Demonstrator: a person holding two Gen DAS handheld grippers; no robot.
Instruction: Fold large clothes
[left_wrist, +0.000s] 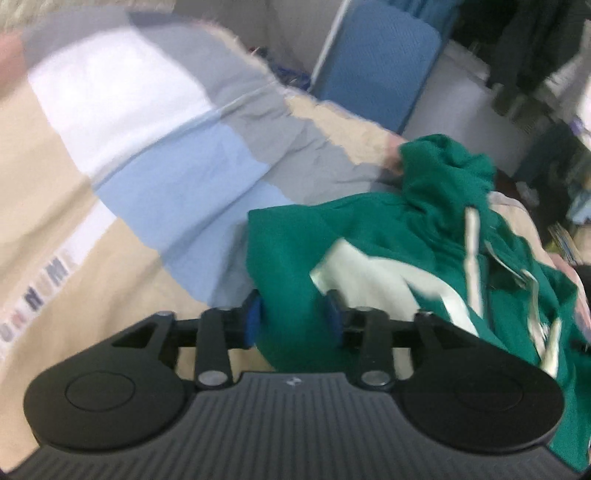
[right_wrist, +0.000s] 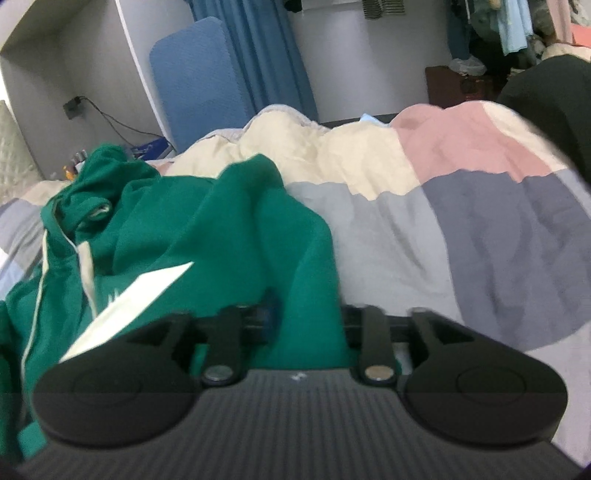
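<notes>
A crumpled green hoodie (left_wrist: 369, 229) with white stripes and pale drawstrings lies on a patchwork bedcover (left_wrist: 166, 166) of beige, grey, white and light blue. My left gripper (left_wrist: 293, 317) stands open at the hoodie's near left edge. A fold of green cloth lies between its blue pads (left_wrist: 253, 321) without being pinched. In the right wrist view the hoodie (right_wrist: 221, 229) fills the left half, with a white patch (right_wrist: 140, 295) on it. My right gripper (right_wrist: 306, 317) is open too, and the hoodie's right edge runs loosely between its fingers over the bedcover (right_wrist: 443, 229).
A blue padded board (right_wrist: 199, 81) leans on the wall behind the bed, next to a blue curtain (right_wrist: 266, 55). A wall socket with a cable (right_wrist: 72, 107) is at the far left. A brown cabinet (right_wrist: 458, 86) and hanging clothes stand at the back right.
</notes>
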